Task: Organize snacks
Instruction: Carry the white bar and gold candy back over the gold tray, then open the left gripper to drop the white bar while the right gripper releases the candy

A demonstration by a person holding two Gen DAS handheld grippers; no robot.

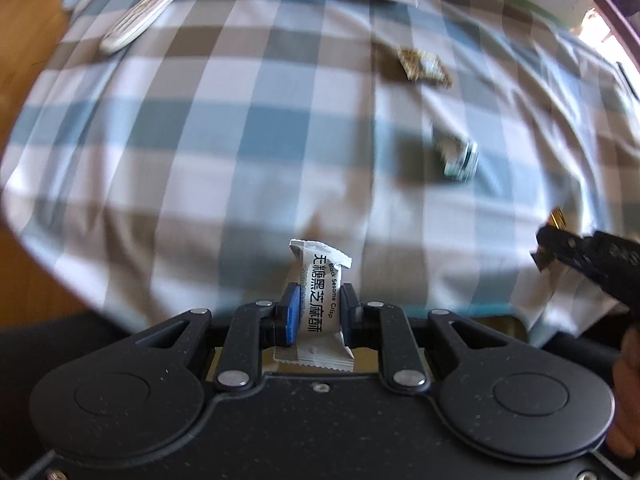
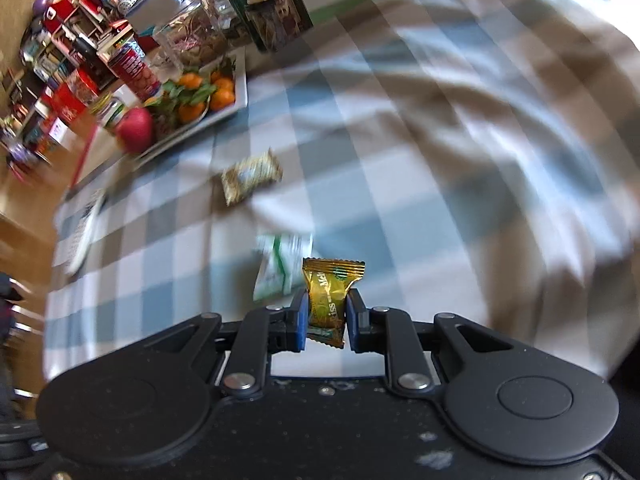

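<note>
My left gripper [image 1: 319, 304] is shut on a white sesame crisp packet [image 1: 320, 296], held upright above the checked tablecloth [image 1: 200, 140]. In the right wrist view my right gripper [image 2: 327, 312] is shut on a gold candy wrapper [image 2: 330, 300]. The right gripper [image 1: 560, 246] also shows at the right edge of the left wrist view, gold candy in its tip. On the cloth lie a gold-brown snack packet [image 1: 424, 66] [image 2: 251, 176] and a white and green packet [image 1: 458, 156] [image 2: 280, 266]. Both views are blurred.
A white remote control [image 1: 140, 16] [image 2: 86, 236] lies near the table's left edge. A white tray [image 2: 236, 104] with oranges and a red fruit stands at the back, with jars, tins and boxes [image 2: 188, 36] behind it. Wooden floor [image 1: 24, 60] lies beyond the edge.
</note>
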